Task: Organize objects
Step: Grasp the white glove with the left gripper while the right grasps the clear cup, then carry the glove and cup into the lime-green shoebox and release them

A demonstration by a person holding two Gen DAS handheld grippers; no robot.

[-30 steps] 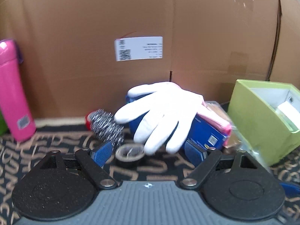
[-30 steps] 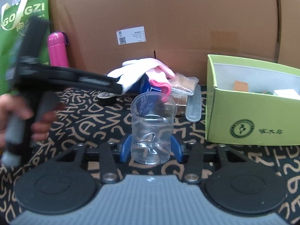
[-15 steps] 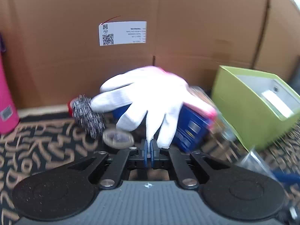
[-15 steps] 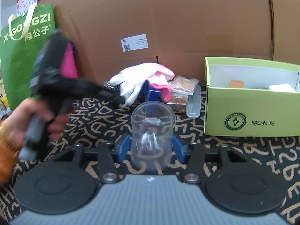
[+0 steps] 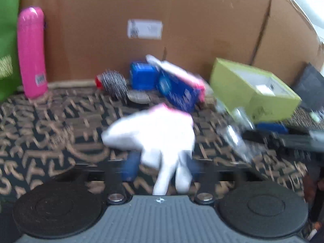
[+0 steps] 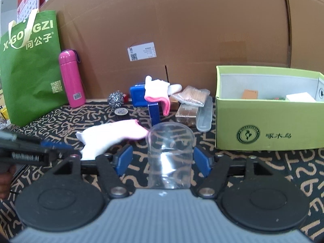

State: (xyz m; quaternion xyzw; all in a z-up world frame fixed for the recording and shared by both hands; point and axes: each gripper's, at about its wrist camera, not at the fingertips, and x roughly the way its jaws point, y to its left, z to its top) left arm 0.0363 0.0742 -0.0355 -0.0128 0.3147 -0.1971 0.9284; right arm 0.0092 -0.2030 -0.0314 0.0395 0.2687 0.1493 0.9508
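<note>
A white glove with a pink cuff (image 5: 154, 133) lies on the patterned mat, its fingers between the blue pads of my left gripper (image 5: 162, 168). The jaws are opening and the pads stand clear of the glove. From the right wrist the same glove (image 6: 111, 136) lies left of a clear plastic cup (image 6: 169, 158). The cup stands upright between the pads of my right gripper (image 6: 162, 158). Those jaws are opening too, with a gap on each side of the cup. My left gripper (image 6: 53, 146) reaches in from the left edge. The left wrist view is blurred.
A second glove (image 6: 157, 90) drapes over blue boxes (image 6: 137, 96) at the cardboard wall, beside a steel scourer (image 6: 115, 99), a tape roll (image 6: 121, 111) and packets (image 6: 190, 97). The green open box (image 6: 263, 131) stands right. A pink bottle (image 6: 71, 79) and green bag (image 6: 30, 70) stand left.
My left gripper shut on the glove's fingers, dragged it off the pile towards the near side, then spread its jaws. My right gripper's pads have drawn away from the cup.
</note>
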